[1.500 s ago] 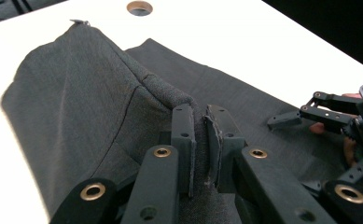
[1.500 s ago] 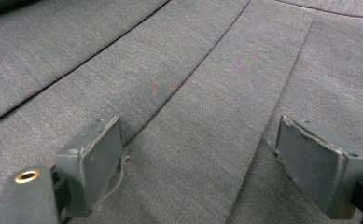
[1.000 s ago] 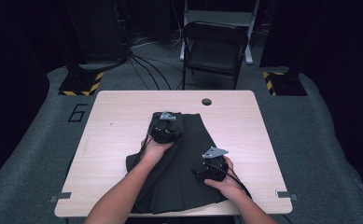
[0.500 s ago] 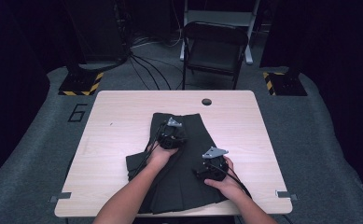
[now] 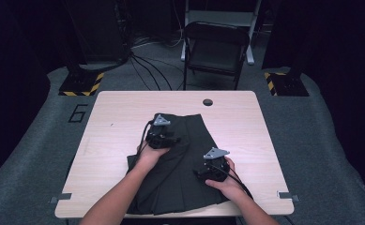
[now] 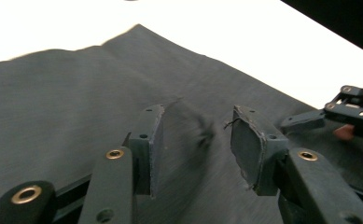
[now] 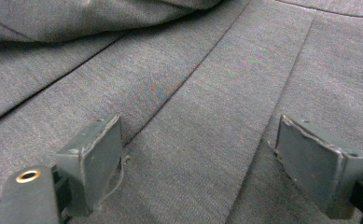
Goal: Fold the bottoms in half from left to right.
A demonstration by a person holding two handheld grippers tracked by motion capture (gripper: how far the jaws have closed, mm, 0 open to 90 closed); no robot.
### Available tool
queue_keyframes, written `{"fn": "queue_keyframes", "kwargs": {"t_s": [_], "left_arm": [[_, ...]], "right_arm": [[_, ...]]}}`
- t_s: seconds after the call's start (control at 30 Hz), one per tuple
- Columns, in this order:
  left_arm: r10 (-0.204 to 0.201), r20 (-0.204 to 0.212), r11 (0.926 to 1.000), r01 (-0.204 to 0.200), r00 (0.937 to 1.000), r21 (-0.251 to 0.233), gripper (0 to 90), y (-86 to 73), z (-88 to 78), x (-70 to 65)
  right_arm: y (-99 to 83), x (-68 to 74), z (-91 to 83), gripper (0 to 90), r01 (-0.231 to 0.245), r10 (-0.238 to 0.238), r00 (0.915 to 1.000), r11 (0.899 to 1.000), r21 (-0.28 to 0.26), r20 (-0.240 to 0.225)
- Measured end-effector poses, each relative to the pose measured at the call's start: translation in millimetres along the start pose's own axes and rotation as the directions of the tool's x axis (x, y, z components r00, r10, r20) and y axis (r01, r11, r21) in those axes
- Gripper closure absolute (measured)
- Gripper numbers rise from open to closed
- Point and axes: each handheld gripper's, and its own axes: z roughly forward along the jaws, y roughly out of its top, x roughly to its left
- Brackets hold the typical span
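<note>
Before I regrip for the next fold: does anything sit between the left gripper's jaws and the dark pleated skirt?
Nothing visible does. The left gripper, jaws just opened and empty, stands right over the dark grey pleated skirt, bare cloth below.

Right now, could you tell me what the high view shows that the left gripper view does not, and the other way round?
High view alone: the whole table with its round hole, a folding chair behind it, both forearms, and the full spread of the dark pleated skirt. Left gripper view alone: the left gripper close up, jaws apart after just opening, nothing pinched, a small raised pucker in the cloth between them. Both share the skirt lying on the pale tabletop, with the right gripper resting on it farther off.
</note>
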Motion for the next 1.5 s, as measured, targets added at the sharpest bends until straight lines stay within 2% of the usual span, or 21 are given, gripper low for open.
{"fn": "queue_keyframes", "kwargs": {"t_s": [0.03, 0.07, 0.1, 0.2, 0.27, 0.4, 0.47, 0.57, 0.63, 0.87, 0.93, 1.0, 1.13, 1.23, 1.3, 1.4, 1.5], "left_arm": [[0.000, 0.000, 1.0000, 0.000, 1.0000, 0.000, 52.2, 0.0, 0.0, 0.0], [-0.023, -0.012, 0.9997, 0.022, 0.9997, -0.013, 51.9, -5.4, -10.0, 7.7], [-0.023, -0.012, 0.9997, 0.022, 0.9997, -0.013, 51.8, -5.4, -10.0, 7.7], [-0.058, -0.022, 0.9979, 0.058, 0.9981, -0.029, 51.3, -19.6, -29.2, 22.7], [-0.059, -0.023, 0.9978, 0.059, 0.9980, -0.030, 51.2, -28.3, -37.9, 28.0], [-0.037, -0.034, 0.9993, 0.037, 0.9987, -0.008, 50.2, -46.5, -53.3, 36.3], [-0.031, -0.025, 0.9995, 0.032, 0.9992, 0.005, 49.6, -55.6, -61.4, 40.4], [-0.034, -0.030, 0.9993, 0.034, 0.9990, 0.013, 48.9, -64.2, -67.6, 43.9], [-0.045, -0.024, 0.9989, 0.046, 0.9987, 0.013, 47.5, -76.0, -73.0, 46.7], [-0.049, -0.025, 0.9984, 0.050, 0.9985, 0.025, 43.2, -94.9, -65.6, 49.8], [-0.044, -0.019, 0.9983, 0.045, 0.9989, 0.038, 41.9, -96.3, -62.8, 50.6], [-0.022, -0.011, 0.9964, 0.023, 0.9997, 0.082, 42.2, -98.9, -55.3, 50.1], [-0.008, 0.002, 0.9962, 0.008, 1.0000, 0.087, 44.7, -100.6, -49.7, 48.4], [-0.031, -0.005, 0.9971, 0.032, 0.9995, 0.070, 46.0, -103.8, -46.4, 47.0], [-0.034, -0.008, 0.9965, 0.034, 0.9994, 0.076, 48.4, -106.5, -43.8, 46.8], [-0.007, -0.011, 0.9970, 0.008, 0.9999, 0.077, 57.4, -107.7, -44.0, 45.8], [-0.004, -0.019, 0.9969, 0.006, 0.9998, 0.078, 66.3, -108.3, -45.6, 44.9]], "right_arm": [[0.0, 0.1, 0.0, 14.7, -0.002, 0.002, 1.0000, 1.000, 0.000, -0.002], [0.1, 0.2, 0.0, 14.7, -0.003, 0.003, 1.0000, 1.000, -0.001, -0.002], [0.1, 0.2, 0.0, 14.7, -0.003, 0.003, 1.0000, 1.000, -0.001, -0.002], [0.1, -0.3, 0.1, 14.7, 0.006, -0.006, 1.0000, 1.000, -0.002, -0.002], [0.2, -0.3, 0.1, 14.7, 0.006, -0.006, 1.0000, 1.000, -0.002, -0.001], [0.1, -0.3, 0.0, 14.7, 0.006, -0.006, 1.0000, 1.000, -0.002, -0.001], [0.1, -0.3, 0.0, 14.7, 0.006, -0.006, 1.0000, 1.000, -0.002, -0.001], [0.1, -0.2, 0.0, 14.7, 0.006, -0.006, 1.0000, 1.000, -0.002, 0.000], [0.1, -0.3, 0.0, 14.7, 0.006, -0.006, 1.0000, 1.000, -0.002, 0.000], [0.1, -0.2, 0.0, 14.7, 0.006, -0.006, 1.0000, 1.000, -0.001, 0.000], [0.1, -0.2, 0.1, 14.7, 0.006, -0.006, 1.0000, 1.000, -0.002, 0.000], [0.1, -0.2, 0.0, 14.7, 0.006, -0.006, 1.0000, 1.000, -0.001, 0.001], [0.1, -0.2, 0.0, 14.7, 0.006, -0.006, 1.0000, 1.000, -0.002, 0.000], [0.1, -0.2, 0.0, 14.7, 0.006, -0.006, 1.0000, 1.000, -0.002, 0.000], [0.2, 0.0, 0.0, 14.7, 0.004, -0.004, 1.0000, 1.000, -0.001, 0.001], [0.2, 0.0, 0.1, 14.7, 0.004, -0.004, 1.0000, 1.000, -0.001, 0.000], [0.2, 0.0, 0.0, 14.7, 0.004, -0.004, 1.0000, 1.000, -0.001, 0.001]]}}
